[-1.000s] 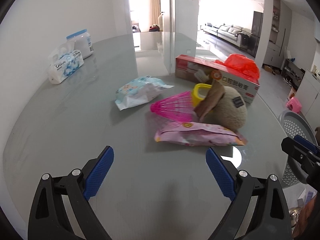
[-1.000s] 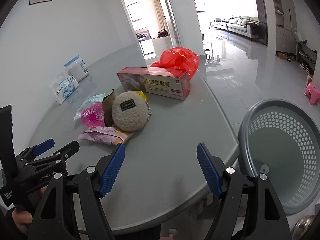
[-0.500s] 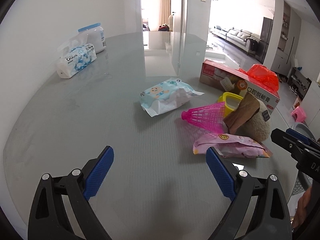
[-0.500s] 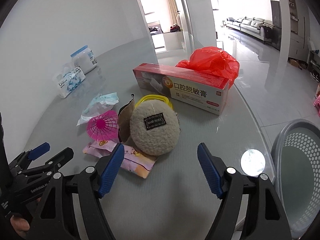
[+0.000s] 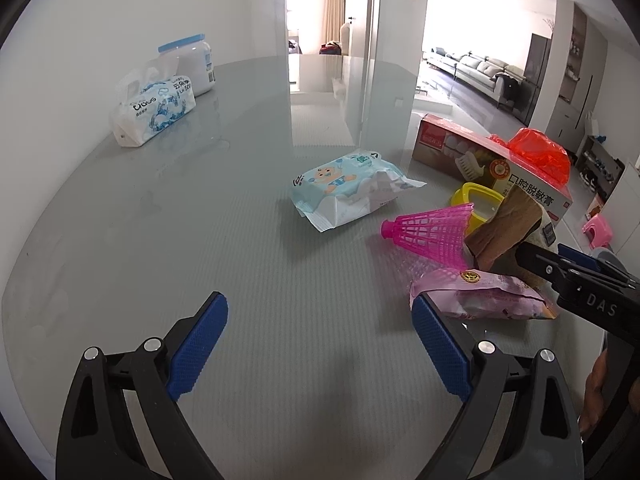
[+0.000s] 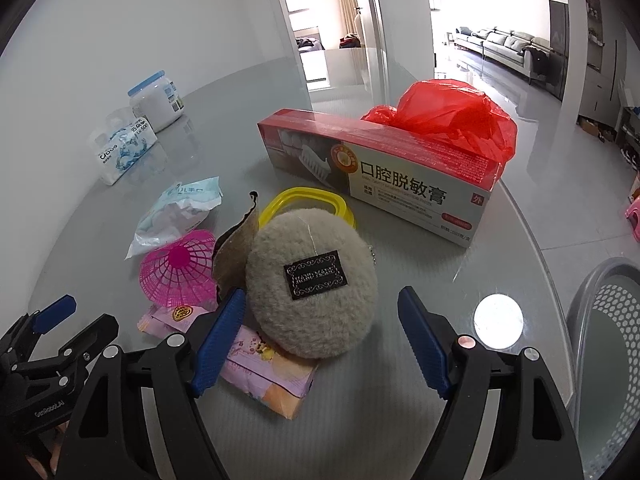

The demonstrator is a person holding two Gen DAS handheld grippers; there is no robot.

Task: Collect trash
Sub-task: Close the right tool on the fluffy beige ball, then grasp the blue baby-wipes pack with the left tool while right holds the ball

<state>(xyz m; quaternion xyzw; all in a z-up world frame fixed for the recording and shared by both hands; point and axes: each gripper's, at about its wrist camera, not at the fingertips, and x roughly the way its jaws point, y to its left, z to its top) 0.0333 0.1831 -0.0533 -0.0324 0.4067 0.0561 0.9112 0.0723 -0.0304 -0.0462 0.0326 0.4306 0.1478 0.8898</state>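
A pile of clutter lies on the grey table: a pink wrapper [image 6: 264, 364] [image 5: 480, 296], a furry grey pouch [image 6: 312, 280], a pink shuttlecock [image 6: 178, 276] [image 5: 432, 232], a brown scrap [image 6: 236, 248], a yellow ring [image 6: 304, 200] and a blue-white wipes pack [image 6: 176, 212] [image 5: 344, 188]. My right gripper [image 6: 320, 298] is open just before the pouch, which shows between its fingers, untouched; its left finger overlaps the wrapper. My left gripper [image 5: 318, 302] is open over bare table, left of the pile. A grey perforated basket [image 6: 608, 340] stands beyond the table's right edge.
A red toothpaste box [image 6: 380, 172] and a red plastic bag [image 6: 452, 120] lie behind the pile. A tissue pack [image 5: 154, 110] and a white jar [image 5: 192, 60] stand at the far left by the wall. The table edge [image 6: 532, 240] curves along the right.
My right gripper has moved in over the table toward the pile, and the basket has slid to the right edge of its view. My left gripper has shifted left, so the pile now sits at its right.
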